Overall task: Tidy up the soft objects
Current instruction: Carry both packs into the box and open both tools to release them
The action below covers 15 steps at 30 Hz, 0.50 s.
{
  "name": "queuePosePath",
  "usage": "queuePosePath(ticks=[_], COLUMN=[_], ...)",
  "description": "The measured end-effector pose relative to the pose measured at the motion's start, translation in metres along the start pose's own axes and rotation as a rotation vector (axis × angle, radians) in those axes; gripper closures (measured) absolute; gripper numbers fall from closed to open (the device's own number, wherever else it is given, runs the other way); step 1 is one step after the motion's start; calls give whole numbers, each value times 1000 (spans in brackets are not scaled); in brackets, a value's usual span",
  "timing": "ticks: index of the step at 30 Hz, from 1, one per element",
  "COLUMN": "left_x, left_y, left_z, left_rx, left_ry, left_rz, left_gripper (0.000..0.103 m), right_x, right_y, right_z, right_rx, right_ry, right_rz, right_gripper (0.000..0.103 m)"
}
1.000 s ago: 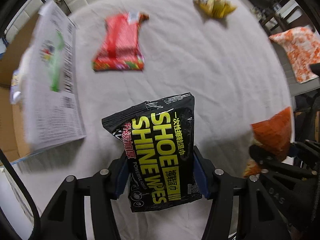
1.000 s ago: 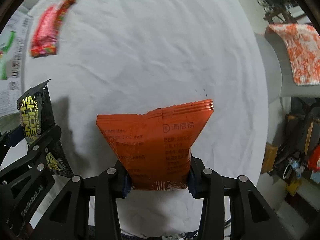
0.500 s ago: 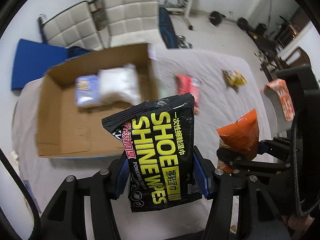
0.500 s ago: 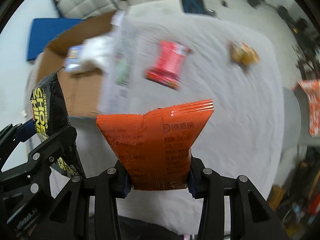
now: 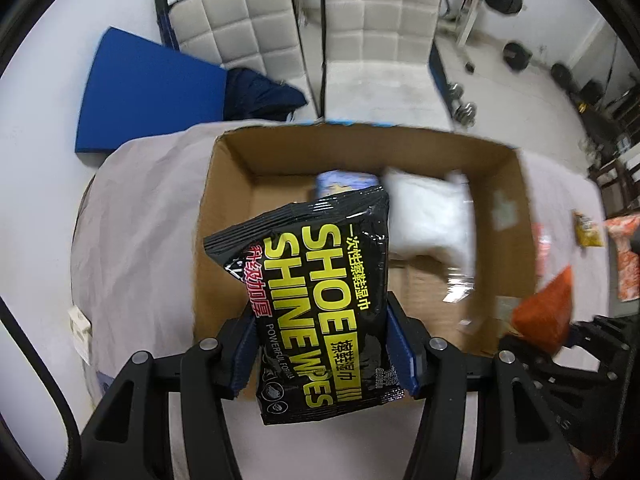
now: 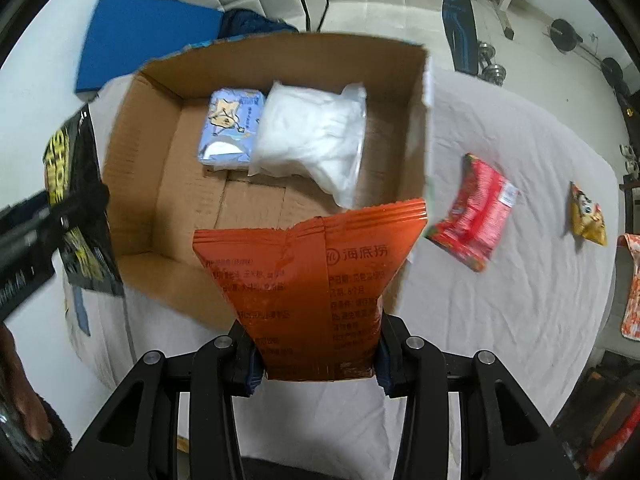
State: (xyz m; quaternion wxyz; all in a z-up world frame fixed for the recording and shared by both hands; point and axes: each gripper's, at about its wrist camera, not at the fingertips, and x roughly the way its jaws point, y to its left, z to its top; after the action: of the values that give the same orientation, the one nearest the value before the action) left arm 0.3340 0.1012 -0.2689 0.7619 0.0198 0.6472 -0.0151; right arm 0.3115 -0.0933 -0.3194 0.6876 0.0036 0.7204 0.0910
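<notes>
Both jaws clenched: left gripper [image 5: 322, 354] on shoe-wipes pack [image 5: 316, 300], right gripper [image 6: 318, 354] on orange pouch [image 6: 316, 292], cardboard box [image 6: 136, 184] just ahead.

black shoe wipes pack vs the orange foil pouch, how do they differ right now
The black glossy shoe wipes pack carries big yellow lettering and sits in the left tool; the orange foil pouch has small dark print and sits in the right tool. The black pack tilts left, while the orange pouch stands nearly upright. Both are soft sealed packs, clamped near their lower end, held in front of the open cardboard box.
</notes>
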Motion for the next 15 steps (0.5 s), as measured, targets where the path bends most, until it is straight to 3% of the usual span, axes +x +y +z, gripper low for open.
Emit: queuePosePath(ticks=[7,15], left_x=[79,132], left_y=[15,10], left_z=[46,78], left_rx=[45,136], left_ry=[112,189], left_rz=[50,119], left_gripper=[49,48], right_x=[53,95], right_y=[9,8], right_z=[34,56], right_rx=[25,46], right_ry=[93,168], right_rz=[-57,-114], right_gripper=[58,57])
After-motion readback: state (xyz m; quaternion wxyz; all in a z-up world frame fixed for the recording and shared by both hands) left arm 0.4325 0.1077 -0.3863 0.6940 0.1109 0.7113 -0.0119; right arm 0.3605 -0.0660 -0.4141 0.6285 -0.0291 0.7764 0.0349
